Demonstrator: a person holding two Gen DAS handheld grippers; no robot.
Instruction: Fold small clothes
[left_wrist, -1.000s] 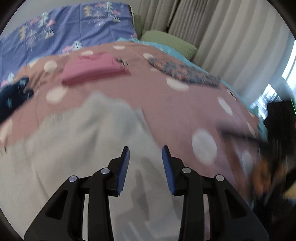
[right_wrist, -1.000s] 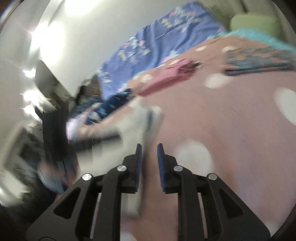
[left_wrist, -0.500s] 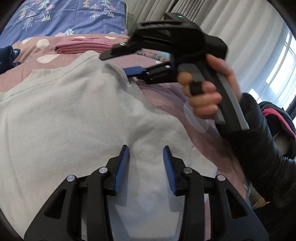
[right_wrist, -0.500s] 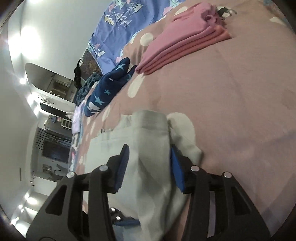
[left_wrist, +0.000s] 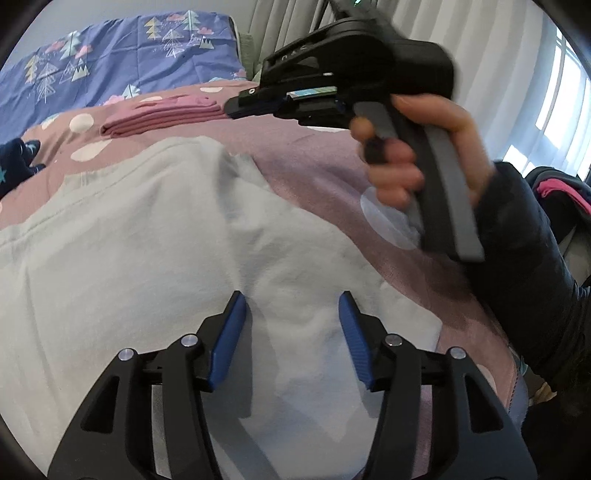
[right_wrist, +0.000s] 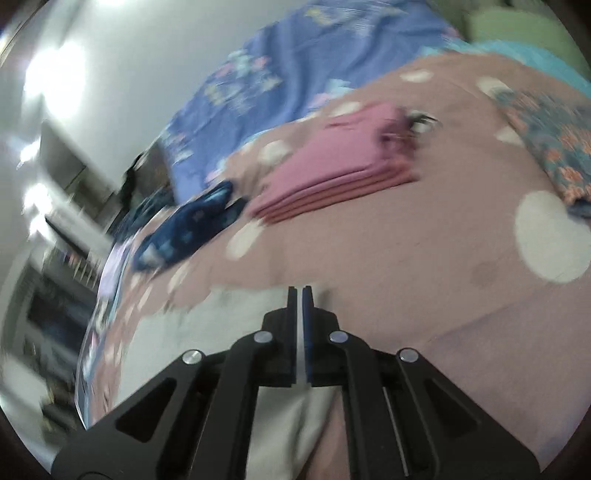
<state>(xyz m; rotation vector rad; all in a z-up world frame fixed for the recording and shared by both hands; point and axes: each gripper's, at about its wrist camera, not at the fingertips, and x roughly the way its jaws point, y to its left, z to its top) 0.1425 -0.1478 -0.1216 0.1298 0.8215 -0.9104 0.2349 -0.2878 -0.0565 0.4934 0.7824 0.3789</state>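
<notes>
Right now, a pale grey top (left_wrist: 147, 258) lies spread out on the pink spotty bedcover (left_wrist: 314, 155). It takes up most of the bed near the left gripper (left_wrist: 291, 332). That gripper has its blue fingers (left_wrist: 229, 339) spread wide apart, just over the cloth, and it holds nothing.

The right gripper (right_wrist: 300, 295) has its fingers pressed together. It is up in the air past the far edge of the top, and a hand (left_wrist: 417, 155) squeezes its handle. Pale cloth shows under it in its own blurry view, but I cannot tell if any is pinched.

A neat pink pile (left_wrist: 162, 116) sits further back, well apart from the top. A dark blue starry piece (left_wrist: 14, 162) lies off to the left.

What could go wrong? I think a grab on only the top layer would make the fold crooked. A hard pull could also bunch up the bedcover underneath.
</notes>
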